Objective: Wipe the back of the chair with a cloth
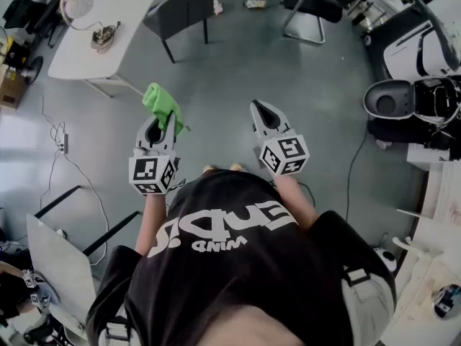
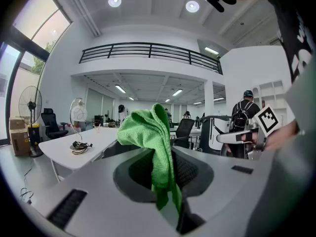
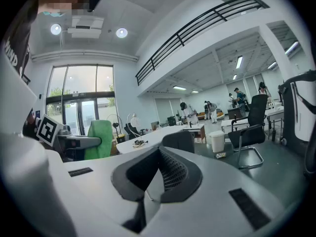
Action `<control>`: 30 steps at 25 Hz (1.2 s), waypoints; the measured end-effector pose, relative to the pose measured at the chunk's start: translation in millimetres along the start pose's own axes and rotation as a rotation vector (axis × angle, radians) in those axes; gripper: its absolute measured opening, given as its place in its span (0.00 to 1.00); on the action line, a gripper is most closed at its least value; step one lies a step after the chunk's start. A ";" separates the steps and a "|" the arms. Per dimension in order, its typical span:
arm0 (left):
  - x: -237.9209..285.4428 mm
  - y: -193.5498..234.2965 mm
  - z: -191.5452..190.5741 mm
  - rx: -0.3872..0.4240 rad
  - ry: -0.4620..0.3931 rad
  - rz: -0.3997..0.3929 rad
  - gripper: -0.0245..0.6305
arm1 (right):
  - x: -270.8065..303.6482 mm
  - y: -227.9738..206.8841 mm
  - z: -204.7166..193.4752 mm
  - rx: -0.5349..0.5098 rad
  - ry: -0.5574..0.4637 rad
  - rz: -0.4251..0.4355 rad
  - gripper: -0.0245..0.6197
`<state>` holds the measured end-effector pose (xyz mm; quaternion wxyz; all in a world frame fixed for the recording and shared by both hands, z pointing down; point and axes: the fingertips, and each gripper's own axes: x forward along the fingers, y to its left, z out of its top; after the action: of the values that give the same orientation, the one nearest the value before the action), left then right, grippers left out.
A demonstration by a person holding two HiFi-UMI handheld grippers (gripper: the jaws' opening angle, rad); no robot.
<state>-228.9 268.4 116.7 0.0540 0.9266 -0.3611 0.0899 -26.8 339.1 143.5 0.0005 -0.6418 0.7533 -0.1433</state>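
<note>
Fingers of the left gripper [image 1: 161, 126] pinch a green cloth [image 1: 160, 101], the right gripper [image 1: 261, 108] closed empty, shirt lettering [image 1: 229, 229] upside-down.

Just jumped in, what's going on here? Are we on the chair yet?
Not yet. A person stands on the open floor with a gripper in each hand. The left gripper is shut on a green cloth, held up in front. The right gripper is shut and empty. The dark chair stands ahead beside the white table, apart from the cloth, so wiping has not begun.
</note>
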 end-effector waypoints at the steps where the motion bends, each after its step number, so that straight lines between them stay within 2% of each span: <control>1: -0.2 0.3 0.3 0.001 -0.001 0.001 0.14 | 0.6 0.8 0.4 -0.001 -0.001 0.002 0.03; 9: -0.3 10.9 -2.7 -0.007 0.004 -0.020 0.14 | 4.7 8.7 -2.8 0.037 -0.010 -0.009 0.03; 14: 0.9 29.9 -12.4 0.006 0.013 -0.048 0.14 | 5.9 13.2 -12.5 0.040 0.003 -0.065 0.03; 21: 33.4 34.5 -12.2 0.011 0.019 -0.098 0.14 | 4.2 -18.3 -5.5 0.085 -0.026 -0.163 0.03; 24: 56.4 40.1 -8.7 0.012 0.011 -0.104 0.14 | 23.9 -31.6 0.8 0.100 -0.044 -0.159 0.03; 30: 115.6 53.5 -1.2 0.014 0.010 -0.080 0.14 | 87.6 -64.7 15.2 0.097 -0.045 -0.097 0.03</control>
<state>-181.8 153.1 143.6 0.0528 0.9402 -0.3229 0.0946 23.1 242.4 159.0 0.0416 -0.6798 0.7134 -0.1650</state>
